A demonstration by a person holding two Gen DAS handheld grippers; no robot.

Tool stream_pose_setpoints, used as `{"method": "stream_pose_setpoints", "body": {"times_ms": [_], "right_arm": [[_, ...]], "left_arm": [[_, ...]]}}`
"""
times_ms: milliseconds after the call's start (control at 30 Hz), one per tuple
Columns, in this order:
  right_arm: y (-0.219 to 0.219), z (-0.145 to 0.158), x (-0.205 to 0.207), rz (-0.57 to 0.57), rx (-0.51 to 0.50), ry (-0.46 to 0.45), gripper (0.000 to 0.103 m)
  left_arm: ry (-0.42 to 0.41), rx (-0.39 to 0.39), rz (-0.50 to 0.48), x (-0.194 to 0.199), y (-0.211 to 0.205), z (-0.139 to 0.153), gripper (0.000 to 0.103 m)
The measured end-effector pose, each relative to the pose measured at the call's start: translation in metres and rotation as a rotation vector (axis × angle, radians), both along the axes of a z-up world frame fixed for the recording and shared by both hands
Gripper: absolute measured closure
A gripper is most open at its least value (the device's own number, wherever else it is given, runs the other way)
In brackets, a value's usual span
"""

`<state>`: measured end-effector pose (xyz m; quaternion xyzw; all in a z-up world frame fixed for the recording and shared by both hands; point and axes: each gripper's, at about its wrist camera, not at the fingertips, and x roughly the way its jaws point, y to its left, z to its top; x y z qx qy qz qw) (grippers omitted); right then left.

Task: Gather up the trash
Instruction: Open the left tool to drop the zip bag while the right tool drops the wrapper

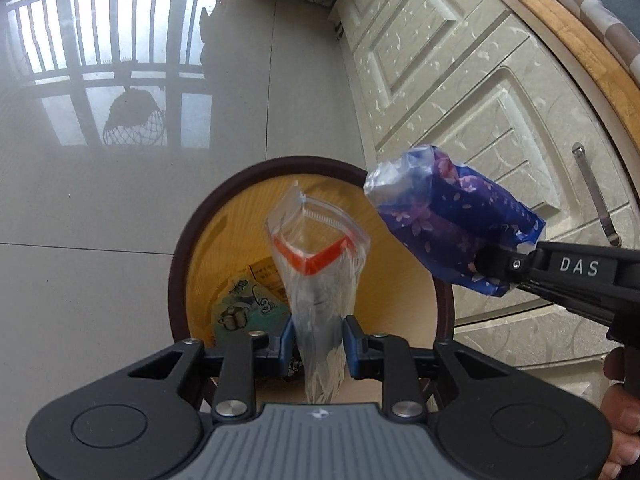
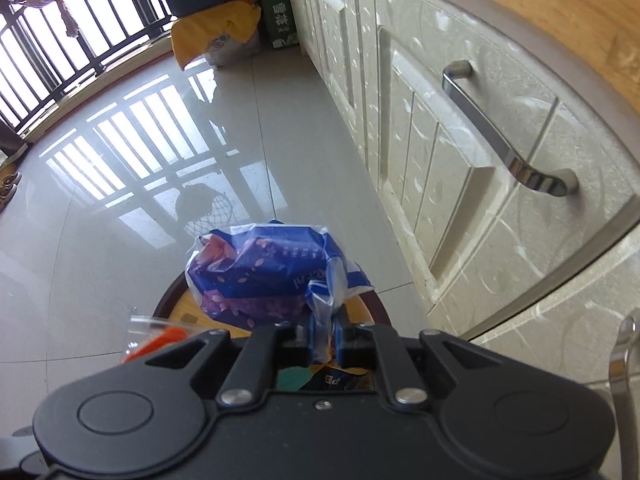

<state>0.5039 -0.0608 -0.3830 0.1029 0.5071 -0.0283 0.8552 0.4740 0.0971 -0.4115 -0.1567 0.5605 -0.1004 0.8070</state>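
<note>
Left wrist: left hand-held gripper [image 1: 318, 338] clamps crinkly clear zip bag [image 1: 316, 264] over round bin [image 1: 200, 216].

Trash bin [image 1: 208, 216] near rim hidden behind the left gripper [image 1: 318, 336], packets in the bin half covered by clear zip bag [image 1: 316, 264], their print unreadable, zip bag's lower end hidden.

Left gripper [image 1: 318, 340]: jaws clamped on clear zip bag [image 1: 316, 264], orange-striped mouth standing open ahead of the tips. Beneath and beyond the jaws: round bin [image 1: 188, 240], dark rim, yellow inside, printed wrappers [image 1: 240, 304] at the bottom. Right of the jaws: right gripper [image 1: 496, 268], pinching crumpled blue floral wrapper [image 1: 444, 216] over the bin's rim. Further right: cream cabinet doors [image 1: 460, 92].
</note>
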Motion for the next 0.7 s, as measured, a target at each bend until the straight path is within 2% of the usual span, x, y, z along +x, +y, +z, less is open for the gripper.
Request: {"method": "stream_pose_setpoints", "body": {"times_ms": [300,433,633,700], "right_arm": [[-0.005,0.003,0.011,-0.017,0.019,0.001,0.092],[-0.006,-0.001,0.009,-0.008,0.022,0.015,0.092],[-0.005,-0.006,0.011,-0.007,0.034,0.033,0.091],[-0.004,-0.007,0.011,-0.011,0.050,0.041,0.087]], "left_arm": [[0.062,-0.064,-0.047,0.009,-0.008,-0.012,0.072],[0.105,-0.051,-0.081,0.007,-0.017,-0.023,0.047],[0.093,-0.010,-0.086,0.003,-0.015,-0.019,0.043],[0.083,0.009,-0.090,0.003,-0.014,-0.016,0.041]]}}
